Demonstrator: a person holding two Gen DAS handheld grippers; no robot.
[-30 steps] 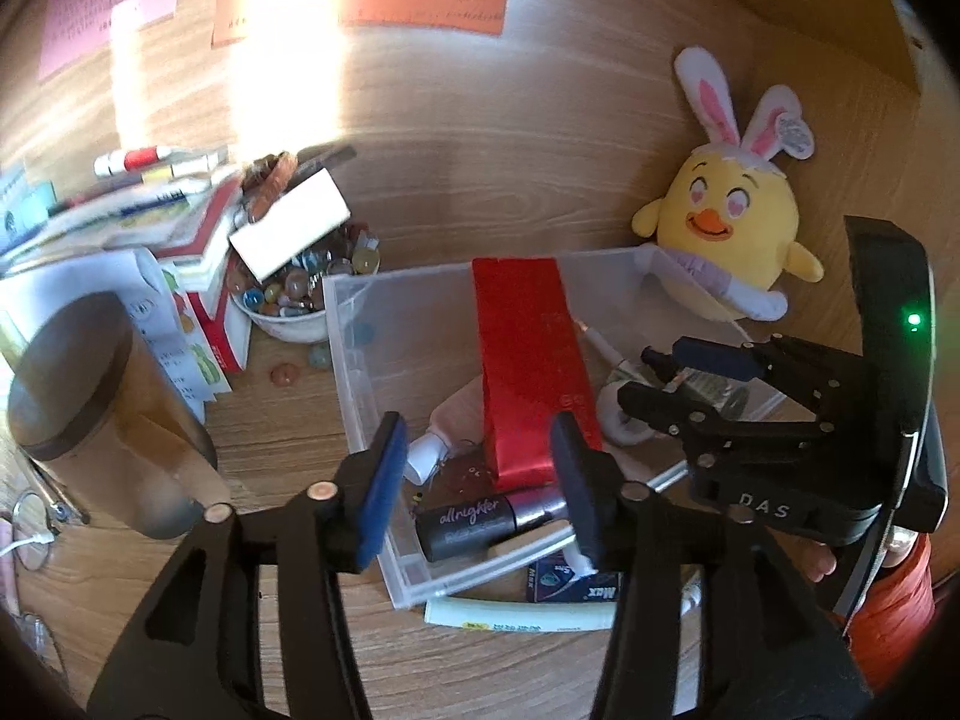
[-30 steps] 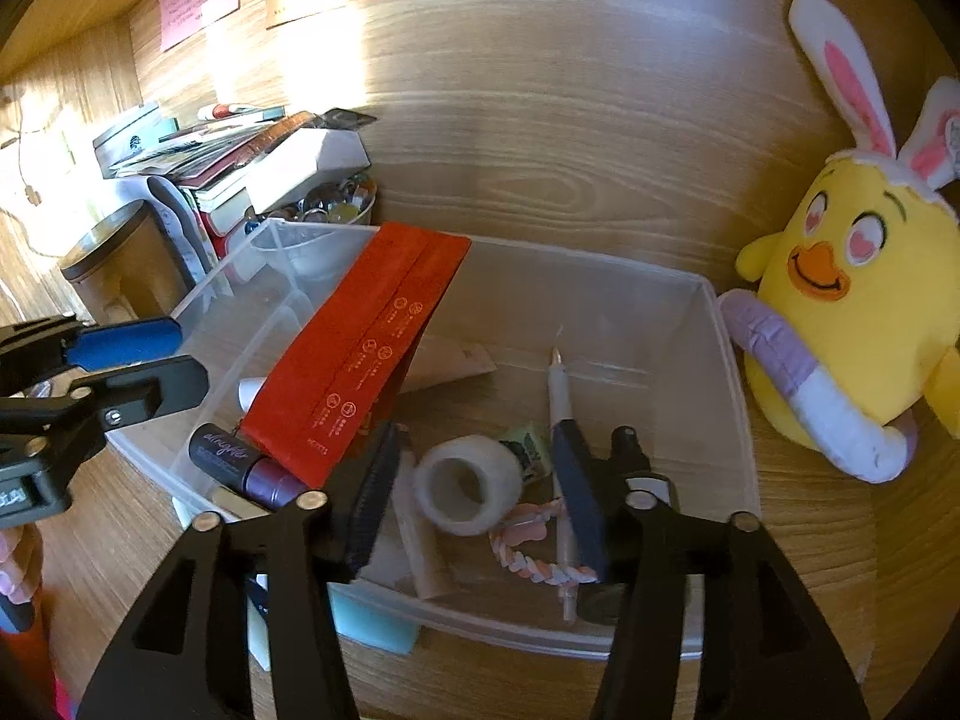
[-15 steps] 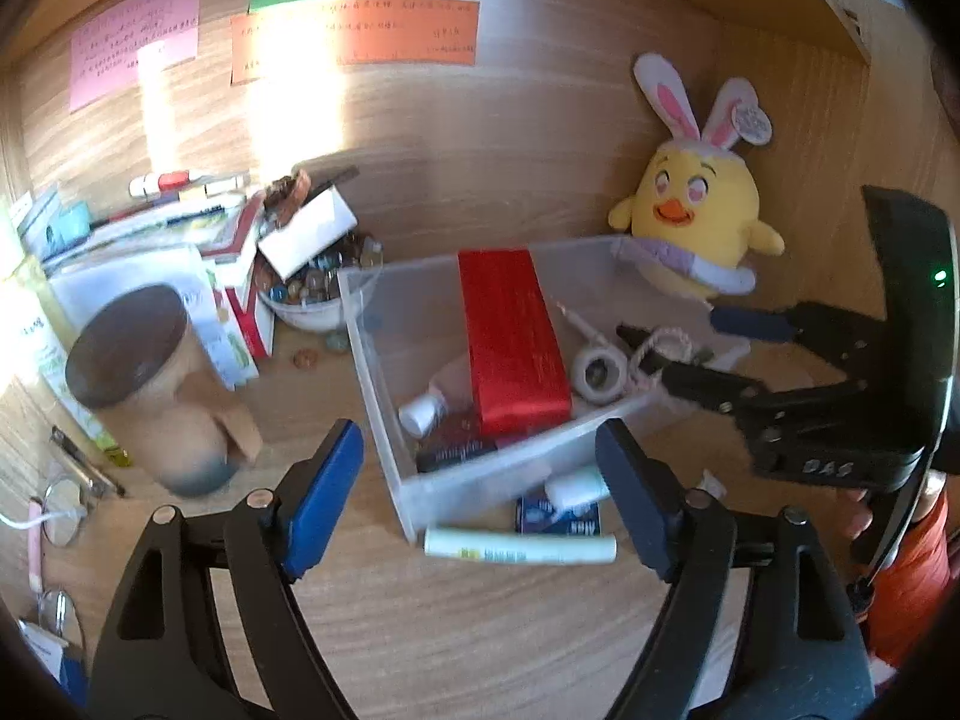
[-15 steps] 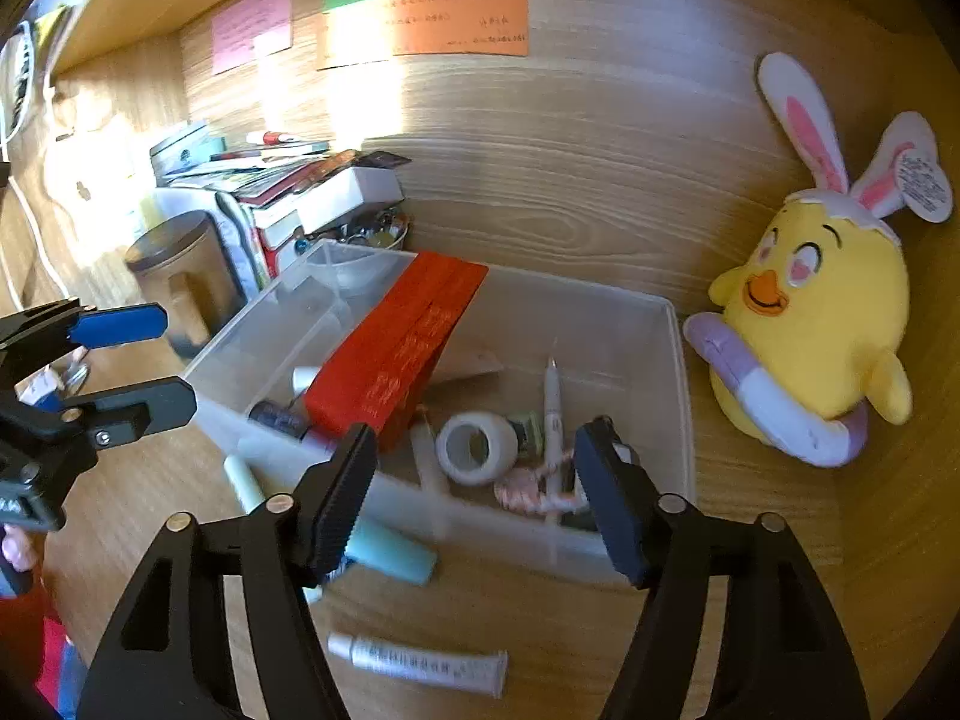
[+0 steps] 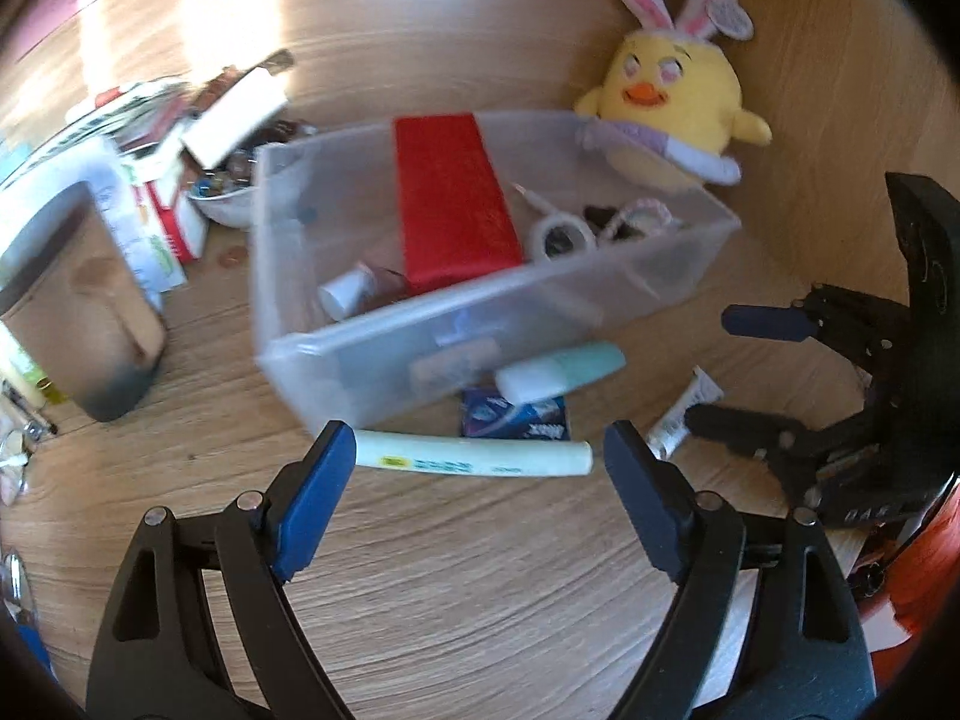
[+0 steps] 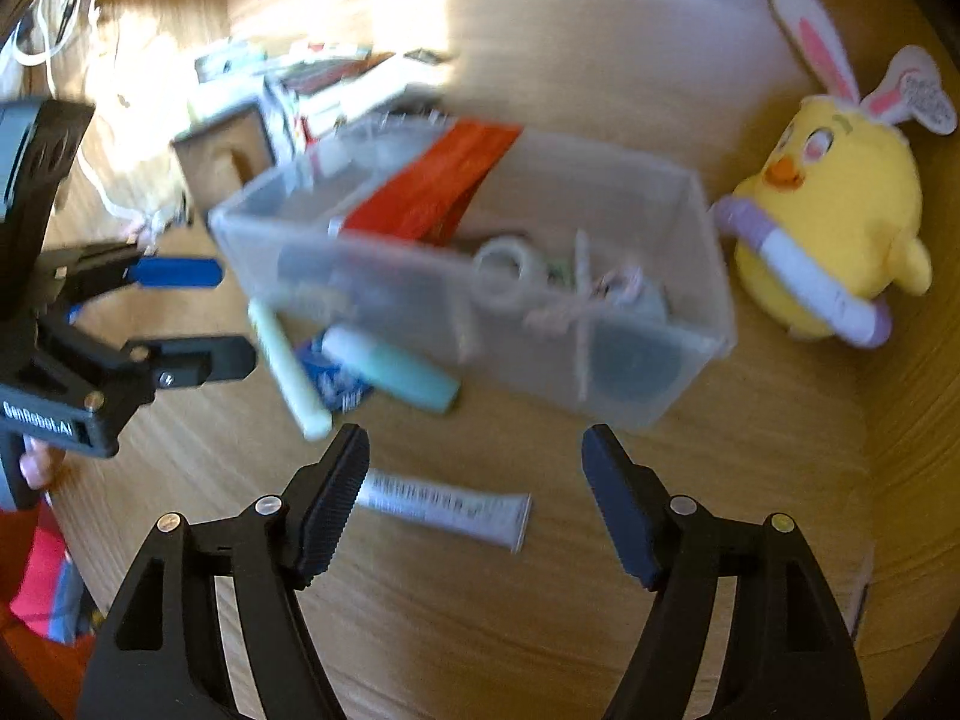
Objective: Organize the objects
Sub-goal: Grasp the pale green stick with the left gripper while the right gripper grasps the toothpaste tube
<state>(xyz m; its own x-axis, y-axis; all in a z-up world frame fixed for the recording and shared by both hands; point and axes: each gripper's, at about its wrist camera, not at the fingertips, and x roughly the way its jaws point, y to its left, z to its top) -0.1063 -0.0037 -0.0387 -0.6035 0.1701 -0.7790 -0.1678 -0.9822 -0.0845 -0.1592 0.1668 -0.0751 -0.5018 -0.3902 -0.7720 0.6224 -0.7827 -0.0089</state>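
A clear plastic bin (image 5: 420,330) (image 6: 660,360) on the wooden desk holds a red flat pack (image 5: 450,204), a tape roll (image 5: 561,237) and small items. In front of it lie a pale yellow tube (image 5: 474,459) (image 6: 291,372), a mint tube (image 5: 561,372) (image 6: 390,369), a blue packet (image 5: 516,420) and a white tube (image 6: 444,507) (image 5: 684,414). My left gripper (image 5: 474,510) is open and empty, just before the yellow tube. My right gripper (image 6: 474,504) is open and empty, over the white tube.
A yellow bunny-eared chick plush (image 5: 672,114) (image 6: 828,222) sits right of the bin. A brown cylinder container (image 5: 78,306), stacked books (image 5: 156,138) and a bowl of small items (image 5: 225,192) stand to the left. Sticky notes hang on the back wall.
Both grippers have pulled back out of the bin and opened wide. They now hang over the desk in front of it, near the loose tubes.
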